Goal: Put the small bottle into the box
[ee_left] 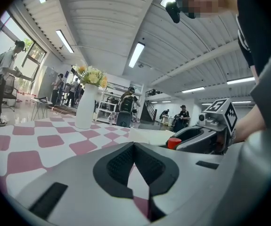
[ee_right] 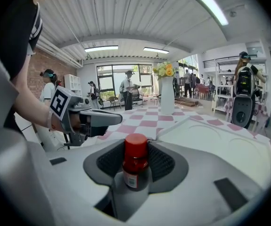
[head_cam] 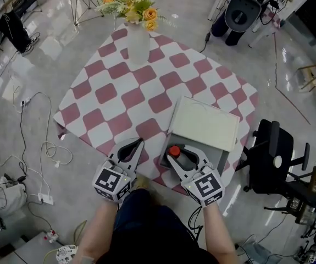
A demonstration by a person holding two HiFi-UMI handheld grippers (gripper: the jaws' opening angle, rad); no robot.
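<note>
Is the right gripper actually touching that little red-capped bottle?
Touching. The right gripper view shows the bottle upright between the jaws of the right gripper, which press on both its sides with no gap.

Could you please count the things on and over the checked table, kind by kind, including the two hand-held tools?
Vase with flowers: 1
Box: 1
Bottle: 1
Tools: 2, the left tool and the right tool
Total: 5
</note>
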